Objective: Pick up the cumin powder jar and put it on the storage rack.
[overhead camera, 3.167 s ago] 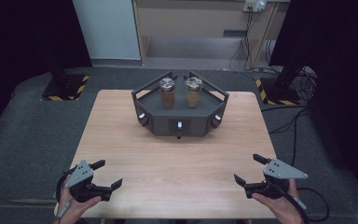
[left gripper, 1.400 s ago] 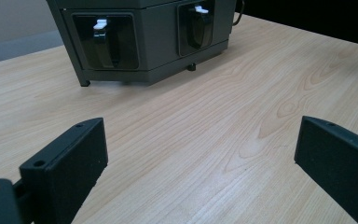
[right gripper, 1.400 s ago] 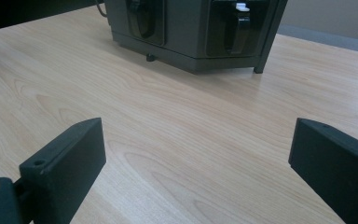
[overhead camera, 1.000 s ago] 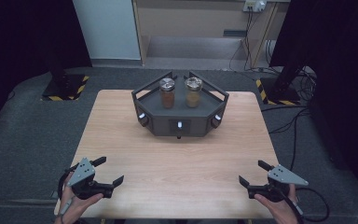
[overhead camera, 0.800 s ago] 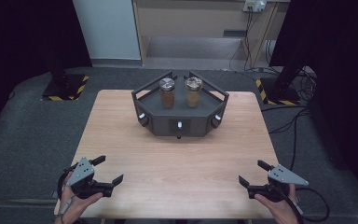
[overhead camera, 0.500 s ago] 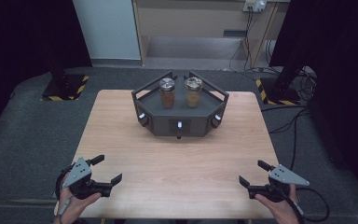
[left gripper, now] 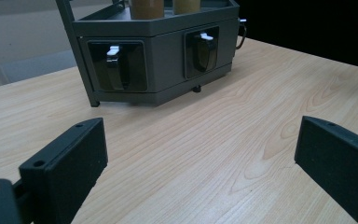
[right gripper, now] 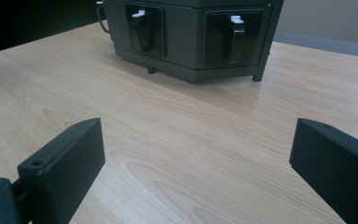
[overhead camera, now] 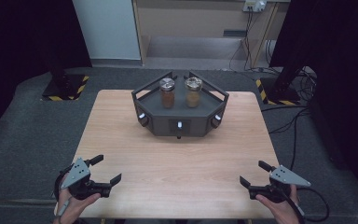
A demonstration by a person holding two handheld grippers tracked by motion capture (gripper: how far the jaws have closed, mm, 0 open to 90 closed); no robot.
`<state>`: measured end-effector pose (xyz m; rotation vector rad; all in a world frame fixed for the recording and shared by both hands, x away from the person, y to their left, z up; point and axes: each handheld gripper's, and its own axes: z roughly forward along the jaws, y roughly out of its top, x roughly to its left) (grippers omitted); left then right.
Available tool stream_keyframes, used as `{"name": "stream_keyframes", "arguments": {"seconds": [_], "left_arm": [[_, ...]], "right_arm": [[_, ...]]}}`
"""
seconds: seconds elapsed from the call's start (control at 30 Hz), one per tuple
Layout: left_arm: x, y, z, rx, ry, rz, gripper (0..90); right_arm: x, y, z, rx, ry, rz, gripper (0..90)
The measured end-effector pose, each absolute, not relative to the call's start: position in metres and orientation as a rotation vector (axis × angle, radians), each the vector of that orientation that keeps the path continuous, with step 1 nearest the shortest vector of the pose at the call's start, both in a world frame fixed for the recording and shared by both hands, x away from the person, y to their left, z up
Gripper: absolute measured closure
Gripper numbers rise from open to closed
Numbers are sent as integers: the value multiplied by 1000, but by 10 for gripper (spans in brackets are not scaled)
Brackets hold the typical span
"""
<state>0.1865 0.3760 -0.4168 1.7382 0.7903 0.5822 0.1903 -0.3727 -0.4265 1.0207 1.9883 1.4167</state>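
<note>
A dark grey angular stand (overhead camera: 179, 122) sits at the table's far middle. On top of it are two brown-filled jars: a silver-lidded one (overhead camera: 167, 93) on the left and a gold-lidded one (overhead camera: 193, 92) on the right. My left gripper (overhead camera: 107, 168) is open near the front left corner, held in a hand. My right gripper (overhead camera: 252, 172) is open near the front right corner. In the left gripper view, the left gripper (left gripper: 203, 140) faces the stand (left gripper: 168, 51) over bare wood. In the right gripper view, the right gripper (right gripper: 198, 140) also faces the stand (right gripper: 191, 46). Nothing lies between either pair of jaws.
The wooden table (overhead camera: 177, 163) stands on grey carpet. The stand's front faces carry dark handles with white tips (left gripper: 113, 50). Cables (overhead camera: 289, 126) run over the floor at the right. A hazard-striped base (overhead camera: 65, 88) is at the far left.
Both grippers have drawn back toward the near edge since the earliest frame. Over the last second the left gripper drifted slightly left, and the right one held still.
</note>
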Motion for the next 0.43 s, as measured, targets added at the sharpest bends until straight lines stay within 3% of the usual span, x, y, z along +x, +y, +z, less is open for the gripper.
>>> {"name": "stream_keyframes", "arguments": {"seconds": [0.43], "left_arm": [[187,374,-416,1745,787,582,16]], "right_arm": [[191,-373,-427,1019,1993,1417,38]]}}
